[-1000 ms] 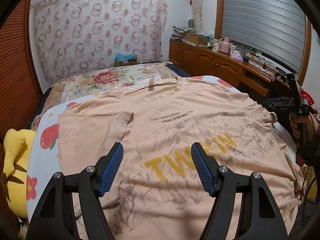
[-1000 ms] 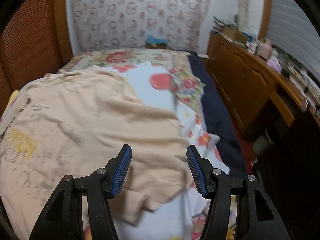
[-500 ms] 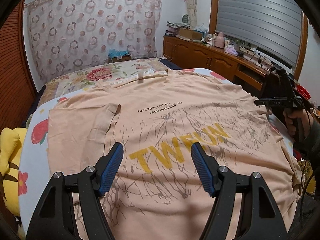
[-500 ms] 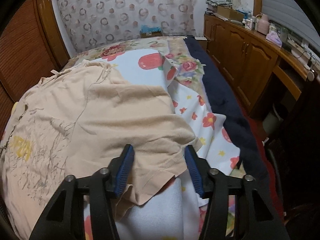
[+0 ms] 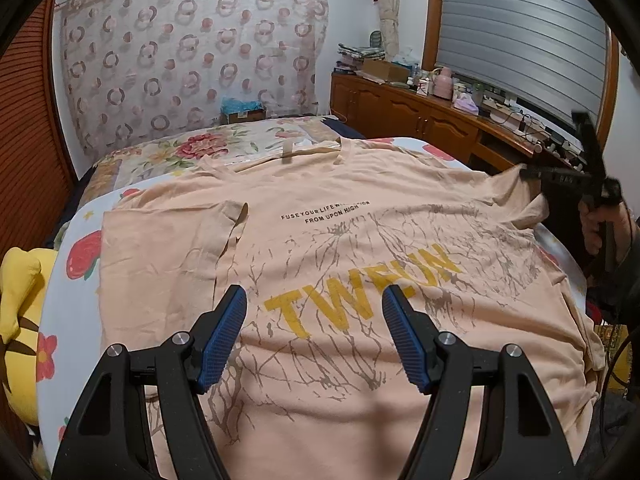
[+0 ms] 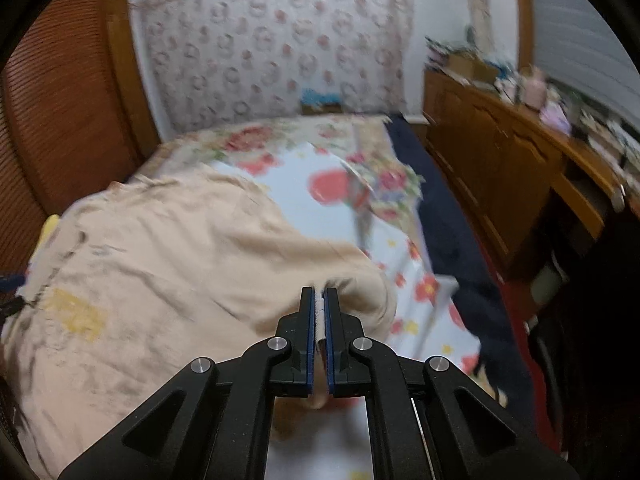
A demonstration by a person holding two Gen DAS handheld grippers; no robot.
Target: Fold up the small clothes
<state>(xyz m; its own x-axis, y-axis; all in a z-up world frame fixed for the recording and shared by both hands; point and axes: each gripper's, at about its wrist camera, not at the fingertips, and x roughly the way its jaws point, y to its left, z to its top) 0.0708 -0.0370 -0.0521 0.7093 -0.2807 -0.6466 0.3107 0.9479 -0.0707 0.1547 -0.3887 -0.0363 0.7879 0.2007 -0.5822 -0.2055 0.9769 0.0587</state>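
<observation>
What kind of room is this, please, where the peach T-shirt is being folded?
Most likely a bedroom in a home. The T-shirt lies spread on a bed with a flowered sheet, a long wooden cabinet crowded with household things stands under a shuttered window, and a patterned curtain covers the far wall.

Bedroom: patterned curtain upper centre; louvred wooden doors at left; shuttered window upper right above a cluttered wooden sideboard; floral bedspread centre.
</observation>
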